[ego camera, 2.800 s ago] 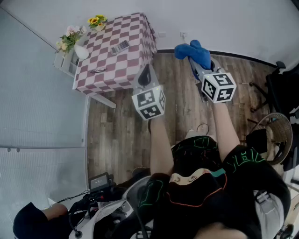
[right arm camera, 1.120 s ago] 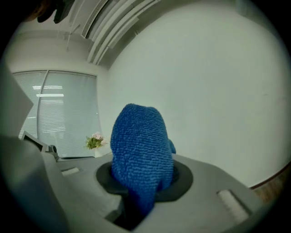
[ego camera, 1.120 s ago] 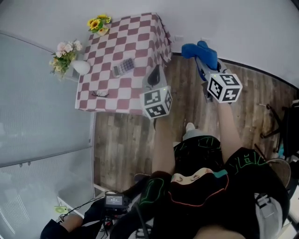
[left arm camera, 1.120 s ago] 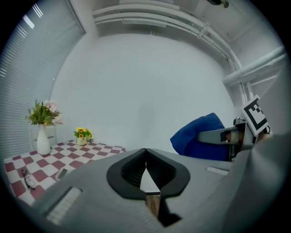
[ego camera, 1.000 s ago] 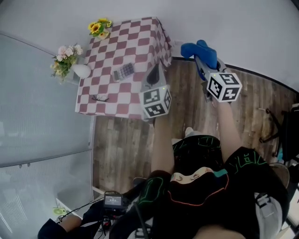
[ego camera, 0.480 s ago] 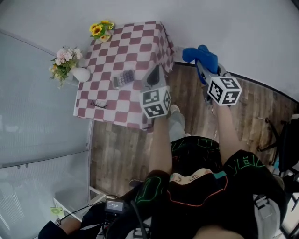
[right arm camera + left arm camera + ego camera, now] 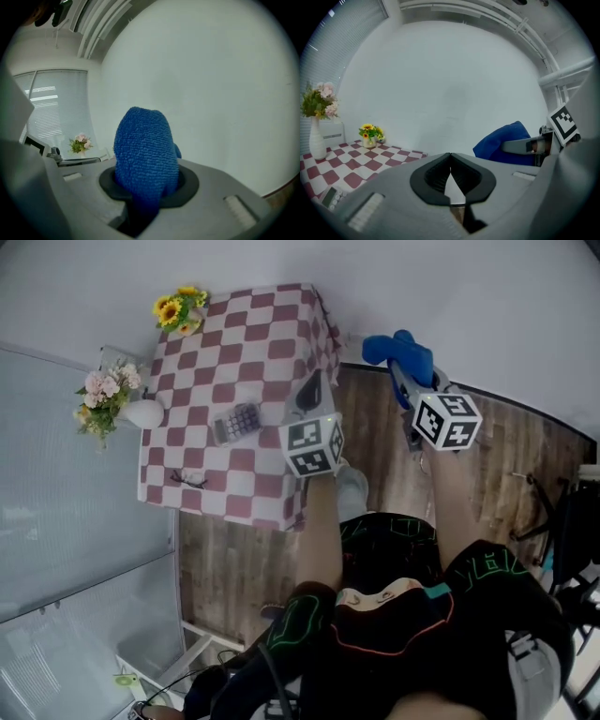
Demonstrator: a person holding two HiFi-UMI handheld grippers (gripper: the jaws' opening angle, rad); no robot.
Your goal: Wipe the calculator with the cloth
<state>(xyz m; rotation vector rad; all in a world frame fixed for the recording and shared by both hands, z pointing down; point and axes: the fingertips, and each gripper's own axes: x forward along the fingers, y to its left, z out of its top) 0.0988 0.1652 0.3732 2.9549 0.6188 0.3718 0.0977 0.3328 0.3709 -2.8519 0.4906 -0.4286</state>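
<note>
A grey calculator [image 7: 236, 422] lies on the table with the red-and-white checked cloth [image 7: 246, 343]; its corner shows in the left gripper view [image 7: 332, 197]. My left gripper [image 7: 309, 393] hangs over the table's right edge, right of the calculator, its jaws shut with nothing between them [image 7: 450, 165]. My right gripper [image 7: 403, 367] is held over the wooden floor, right of the table, shut on a blue cloth [image 7: 397, 350] that bulges out of the jaws [image 7: 144, 154].
A white vase of pink flowers [image 7: 105, 401] and a small pot of sunflowers [image 7: 177, 311] stand at the table's left and far corners. Dark glasses [image 7: 188, 481] lie near the front edge. A white wall [image 7: 450, 296] rises behind.
The table has come closer and sits lower and more to the left in the head view. Both grippers kept their pose; the left one now reaches over the table's right edge.
</note>
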